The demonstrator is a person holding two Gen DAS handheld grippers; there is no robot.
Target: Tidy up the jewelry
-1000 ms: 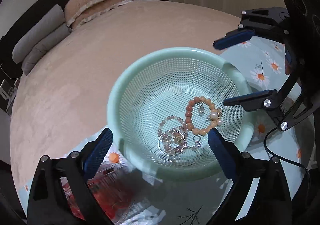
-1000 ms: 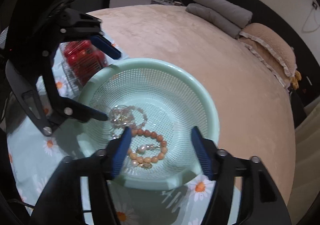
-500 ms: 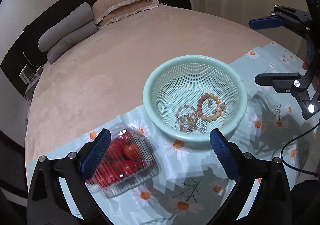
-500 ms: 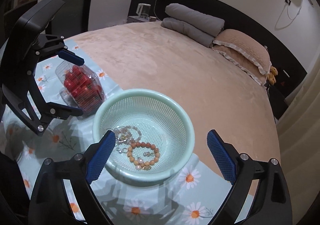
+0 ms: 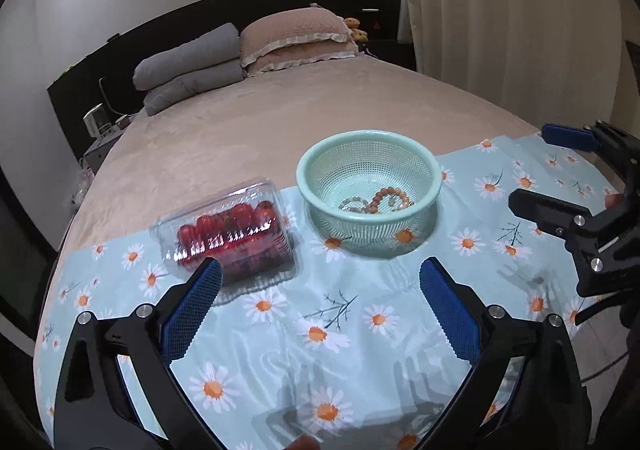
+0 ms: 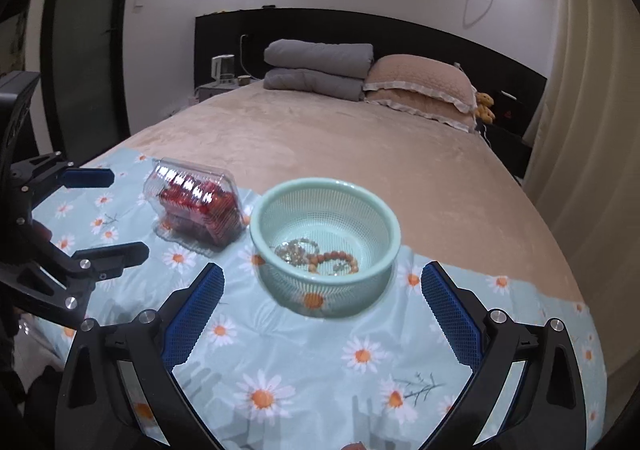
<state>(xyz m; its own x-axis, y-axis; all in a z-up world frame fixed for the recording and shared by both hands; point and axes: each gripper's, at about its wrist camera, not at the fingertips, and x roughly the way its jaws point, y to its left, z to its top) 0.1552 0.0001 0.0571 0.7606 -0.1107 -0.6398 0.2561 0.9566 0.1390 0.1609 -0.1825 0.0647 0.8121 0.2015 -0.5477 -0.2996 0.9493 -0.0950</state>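
Note:
A mint green mesh basket stands on a daisy-print cloth on the bed. Inside lie an orange bead bracelet and pale bead and silver jewelry. My left gripper is open and empty, well back from the basket; it also shows at the left of the right wrist view. My right gripper is open and empty, just short of the basket; it also shows at the right of the left wrist view.
A clear plastic clamshell of red tomatoes lies left of the basket. The light blue daisy cloth covers the near end of the tan bed. Pillows and folded grey blankets lie at the headboard.
Both grippers have pulled back and up from the basket. A second ago they hovered right over it; now it stands farther off and the tomato box is in full view.

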